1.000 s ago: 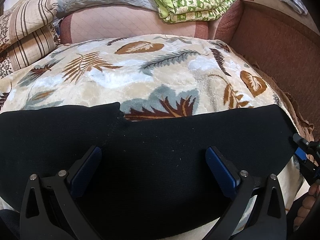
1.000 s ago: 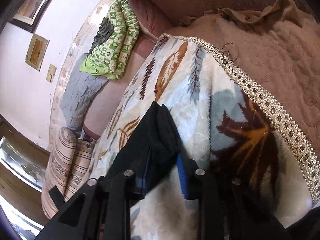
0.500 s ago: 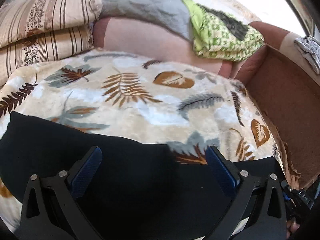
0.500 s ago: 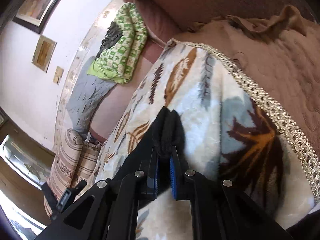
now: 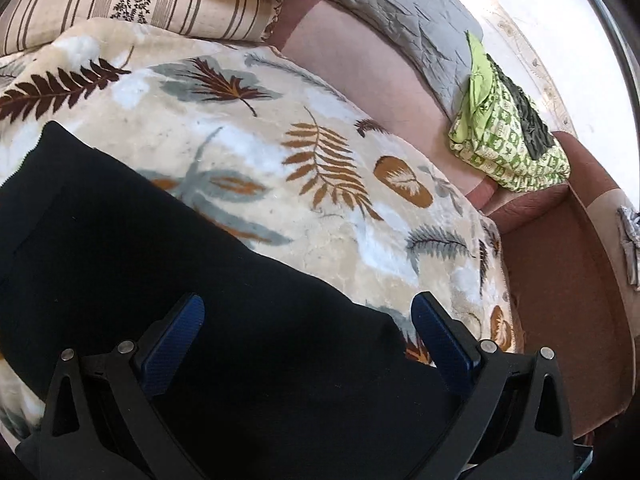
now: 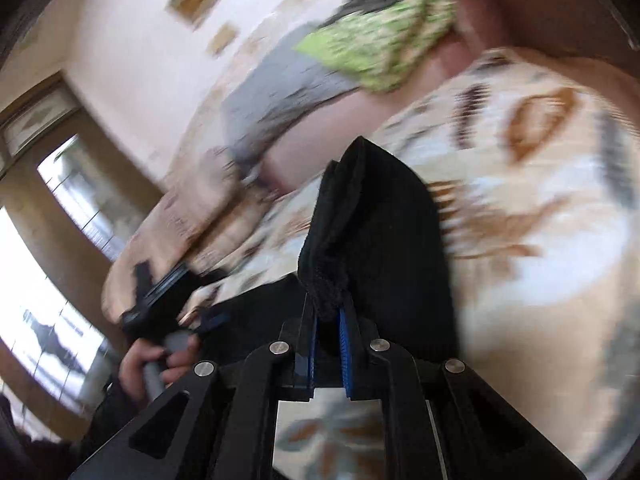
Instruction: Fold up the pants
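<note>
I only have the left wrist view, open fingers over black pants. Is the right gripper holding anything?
Observer: Yes. In the right wrist view the right gripper is shut on a bunched edge of the pants.
Operator: Is the person's other hand visible there?
Observer: Yes, the left hand shows at lower left, wrapped around a grey handle.
</note>
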Demonstrator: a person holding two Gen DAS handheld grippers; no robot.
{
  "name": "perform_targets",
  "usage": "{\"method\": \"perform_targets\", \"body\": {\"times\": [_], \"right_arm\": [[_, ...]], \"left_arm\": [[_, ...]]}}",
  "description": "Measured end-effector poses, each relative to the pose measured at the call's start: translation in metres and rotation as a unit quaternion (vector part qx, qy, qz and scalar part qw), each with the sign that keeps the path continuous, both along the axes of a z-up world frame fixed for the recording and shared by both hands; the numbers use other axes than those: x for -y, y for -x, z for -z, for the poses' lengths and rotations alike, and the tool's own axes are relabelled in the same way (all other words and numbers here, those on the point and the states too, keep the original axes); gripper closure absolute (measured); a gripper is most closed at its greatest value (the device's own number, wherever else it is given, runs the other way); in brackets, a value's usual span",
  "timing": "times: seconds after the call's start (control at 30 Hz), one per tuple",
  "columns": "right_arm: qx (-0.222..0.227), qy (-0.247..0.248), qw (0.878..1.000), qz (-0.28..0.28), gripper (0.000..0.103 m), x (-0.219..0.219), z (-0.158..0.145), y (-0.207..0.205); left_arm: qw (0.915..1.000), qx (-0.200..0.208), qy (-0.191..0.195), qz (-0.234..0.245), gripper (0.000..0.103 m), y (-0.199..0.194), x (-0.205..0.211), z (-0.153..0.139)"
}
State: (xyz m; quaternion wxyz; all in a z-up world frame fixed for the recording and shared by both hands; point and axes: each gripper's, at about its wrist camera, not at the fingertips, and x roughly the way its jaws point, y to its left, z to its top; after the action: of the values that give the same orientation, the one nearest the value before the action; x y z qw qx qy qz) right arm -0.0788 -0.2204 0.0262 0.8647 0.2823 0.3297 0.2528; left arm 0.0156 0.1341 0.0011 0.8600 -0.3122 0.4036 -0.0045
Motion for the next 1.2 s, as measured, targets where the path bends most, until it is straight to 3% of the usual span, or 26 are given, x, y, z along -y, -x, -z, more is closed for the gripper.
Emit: {"method": "perform_targets", "body": {"times": [0.4,0.83,0.97,1.07,1.13,1.2], "right_arm": [[-0.015,0.031,0.993,-0.114,0.095,-0.115,0.011,-0.025],[-0.043,0.051,0.99,-0.121,0.092,-0.138,0.042,-0.04],[-0.029,0.038,0.987,-0.153,0.077,-0.13,0.029,-0.03],[0.022,0.03,0.985,-0.171,0.073,-0.105,0.005,-0.007],[0.06,0.066,0.986,-0.142,0.057,-0.079,-0.01,0.008],[0.076,0.13,0.985,-0.088,0.055,-0.058,-0.016,0.016]], "left_arm": [[0.9995,0.006,0.031,-0.007,0.0,0.003,-0.008,0.002],[0.9994,0.018,0.029,0.007,0.0,0.004,0.0,0.0],[0.9977,0.048,0.015,0.046,0.0,0.007,0.014,-0.01],[0.9931,0.076,0.004,0.089,0.0,0.011,0.03,-0.018],[0.9858,0.101,-0.002,0.134,0.0,0.016,0.046,-0.026],[0.9748,0.126,0.0,0.184,0.0,0.021,0.062,-0.033]]}}
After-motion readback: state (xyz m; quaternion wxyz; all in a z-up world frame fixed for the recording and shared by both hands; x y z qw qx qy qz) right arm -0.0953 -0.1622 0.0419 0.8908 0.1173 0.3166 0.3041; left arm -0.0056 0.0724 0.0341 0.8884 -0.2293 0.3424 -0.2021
